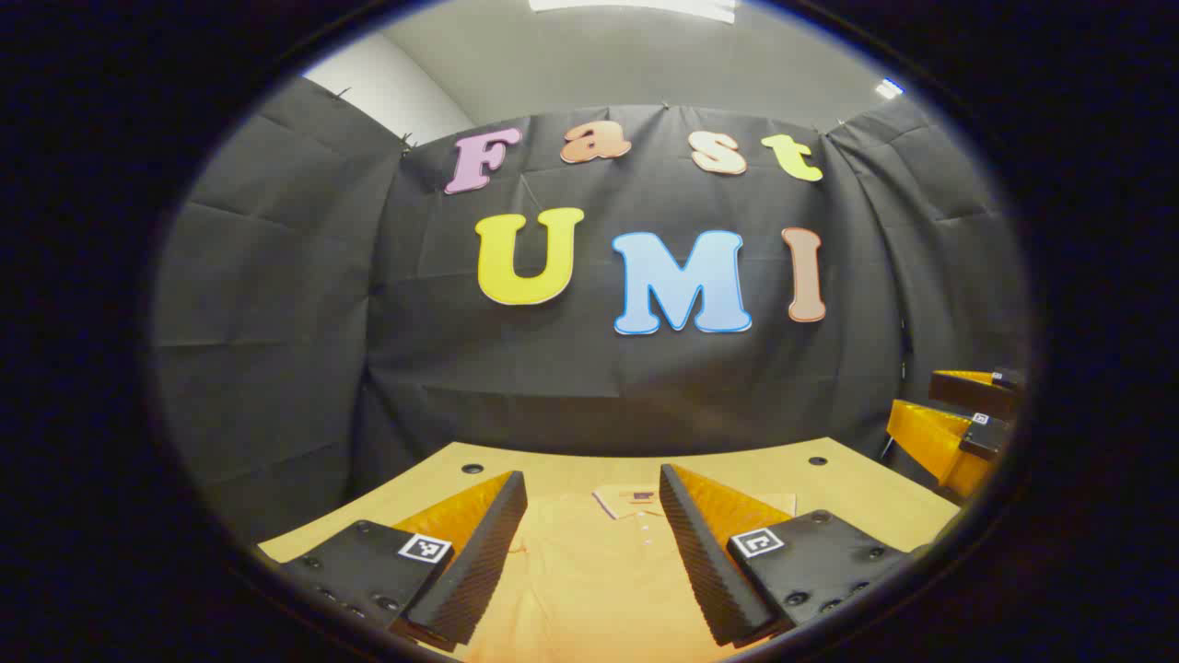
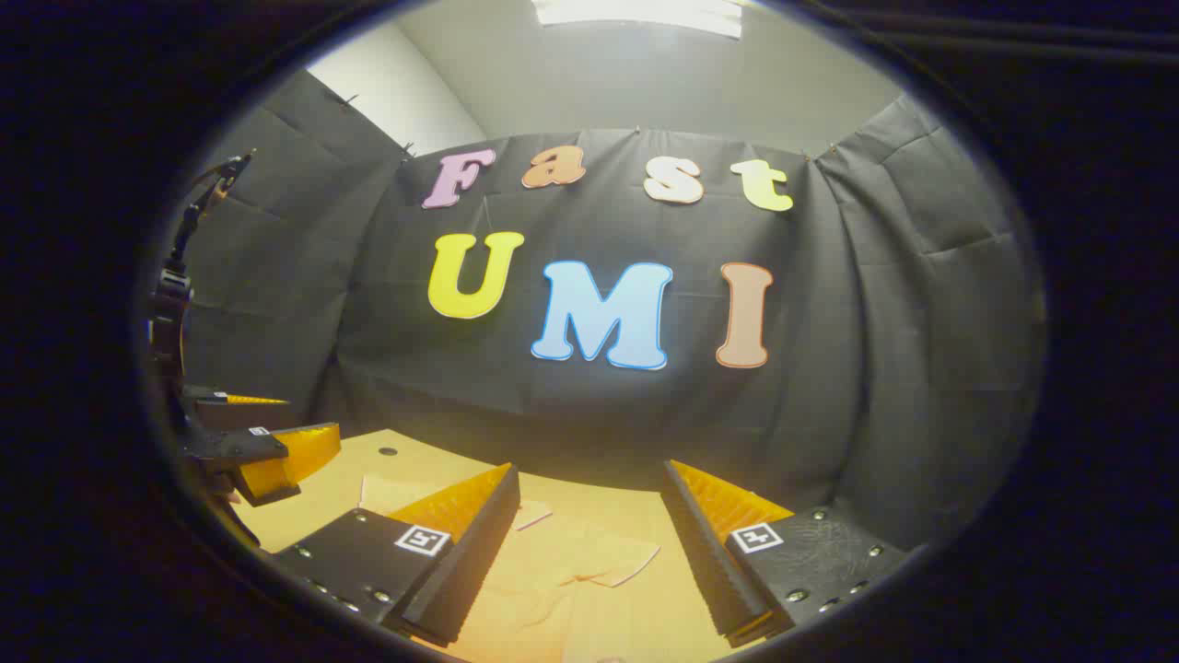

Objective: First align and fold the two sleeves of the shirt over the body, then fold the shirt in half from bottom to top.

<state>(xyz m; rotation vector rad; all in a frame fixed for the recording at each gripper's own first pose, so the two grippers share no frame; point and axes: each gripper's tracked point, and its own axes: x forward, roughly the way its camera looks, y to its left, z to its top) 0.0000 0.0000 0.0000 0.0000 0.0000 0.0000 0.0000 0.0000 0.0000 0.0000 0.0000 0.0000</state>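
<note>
two grippers hang above the table [image 1: 829, 479], jaws apart and empty. we see the shirt [image 1: 589, 571] flat at lower centre under our left gripper [image 1: 589, 539], collar far; our right gripper [image 2: 589, 543] sits nearer one short sleeve [image 2: 617, 562].

A light wooden table [image 1: 829, 479] stands against the black-draped wall, with small dark round holes near its far corners. A pale orange shirt [image 1: 589, 571] lies flat on it, collar and button placket toward the wall. In the right gripper view one sleeve [image 2: 608, 562] lies spread on the tabletop [image 2: 405, 470].
</note>
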